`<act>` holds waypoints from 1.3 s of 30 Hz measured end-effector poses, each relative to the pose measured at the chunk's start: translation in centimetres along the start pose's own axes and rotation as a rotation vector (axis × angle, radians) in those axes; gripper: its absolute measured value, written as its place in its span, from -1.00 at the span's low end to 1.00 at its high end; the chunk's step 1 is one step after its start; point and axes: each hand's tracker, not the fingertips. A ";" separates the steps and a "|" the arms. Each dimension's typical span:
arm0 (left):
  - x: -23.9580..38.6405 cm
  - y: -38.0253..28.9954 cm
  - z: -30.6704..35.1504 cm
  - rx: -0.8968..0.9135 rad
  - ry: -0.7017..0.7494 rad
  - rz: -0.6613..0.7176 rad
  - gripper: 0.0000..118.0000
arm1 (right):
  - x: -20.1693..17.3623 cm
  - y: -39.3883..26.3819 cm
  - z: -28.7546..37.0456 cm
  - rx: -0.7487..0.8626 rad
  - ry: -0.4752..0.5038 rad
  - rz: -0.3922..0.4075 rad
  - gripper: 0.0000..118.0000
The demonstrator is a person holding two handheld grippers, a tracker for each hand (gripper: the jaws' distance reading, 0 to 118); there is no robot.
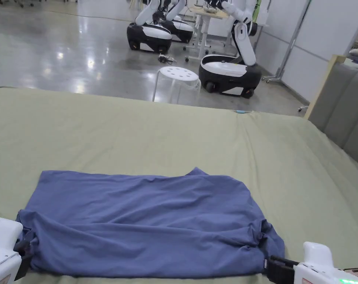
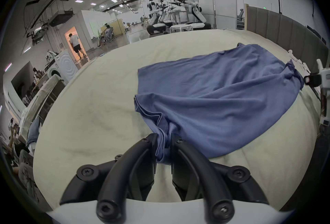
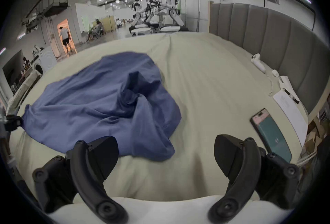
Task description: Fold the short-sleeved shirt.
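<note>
On a pale green bed (image 1: 145, 133), my left hand-held gripper (image 2: 163, 140) pinches the soft blue shirt (image 1: 145, 218); my right hand-held gripper (image 3: 166, 154) gapes empty beside it.

plain blue shirt (image 1: 145, 218), pale green sheet (image 1: 156, 137)

shirt (image 1: 145, 218) lies flat on bed (image 1: 137, 137), near its front edge, long side left to right. left gripper (image 2: 164, 140) at shirt's left end, right gripper (image 3: 166, 154) at its right end. phone (image 3: 270, 134) on bed right of right gripper, paper (image 3: 289, 112) beyond it, by headboard (image 3: 267, 31). stool (image 1: 176, 83) on floor behind bed, robots (image 1: 229, 70) behind stool.
</note>
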 end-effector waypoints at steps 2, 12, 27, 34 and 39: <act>-0.4 0.3 0.0 -0.011 -0.025 0.043 -0.75 | -0.4 0.2 -1.7 -0.024 0.015 -0.002 0.43; -3.1 0.3 2.6 0.034 -0.065 0.187 -0.87 | -1.6 3.4 5.0 0.100 0.151 -0.022 -0.81; -3.5 -5.9 12.0 -0.006 -0.075 0.209 -0.87 | 1.1 -2.0 14.1 0.028 0.160 -0.014 -0.81; -3.8 -11.0 12.5 0.088 0.059 0.343 0.21 | 1.6 -7.3 12.9 0.068 0.186 -0.127 0.97; -0.5 -6.9 20.5 0.481 0.068 0.236 0.21 | -1.9 -3.8 20.8 0.527 0.176 -0.056 0.95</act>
